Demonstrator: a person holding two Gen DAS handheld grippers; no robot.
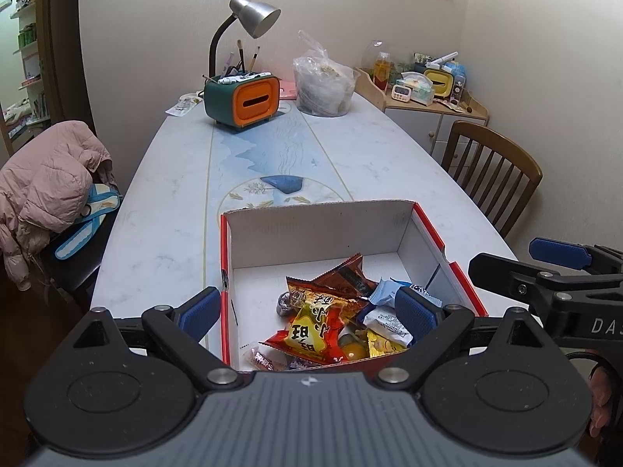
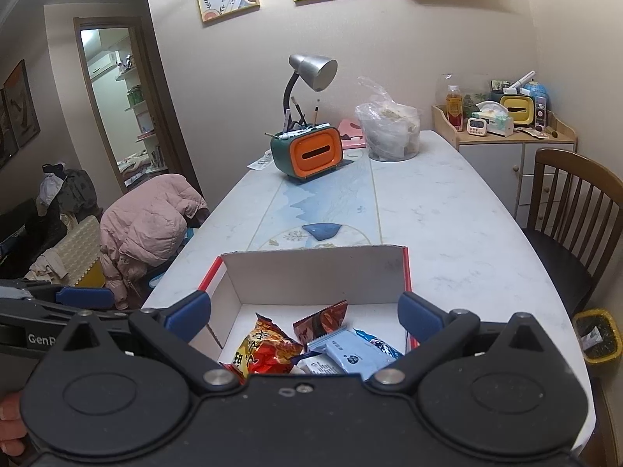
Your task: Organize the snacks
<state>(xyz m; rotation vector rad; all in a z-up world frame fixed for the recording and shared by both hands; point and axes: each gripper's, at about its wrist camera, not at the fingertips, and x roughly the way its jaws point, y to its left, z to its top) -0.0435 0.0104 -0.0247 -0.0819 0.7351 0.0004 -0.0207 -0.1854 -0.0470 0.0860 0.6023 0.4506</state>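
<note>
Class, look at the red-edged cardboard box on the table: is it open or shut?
Open. The box has no lid on top, and the snack packets lie uncovered inside.

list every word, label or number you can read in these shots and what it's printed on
"DAS", cut off by the frame edge: on the right gripper body, left wrist view.
"GenP", cut off by the other gripper: on the left gripper body, right wrist view.
"旺旺", seen rotated: large characters on the red and yellow snack packet in the red-edged box.
Print on the blue packet and white packet: too small to read.
</note>
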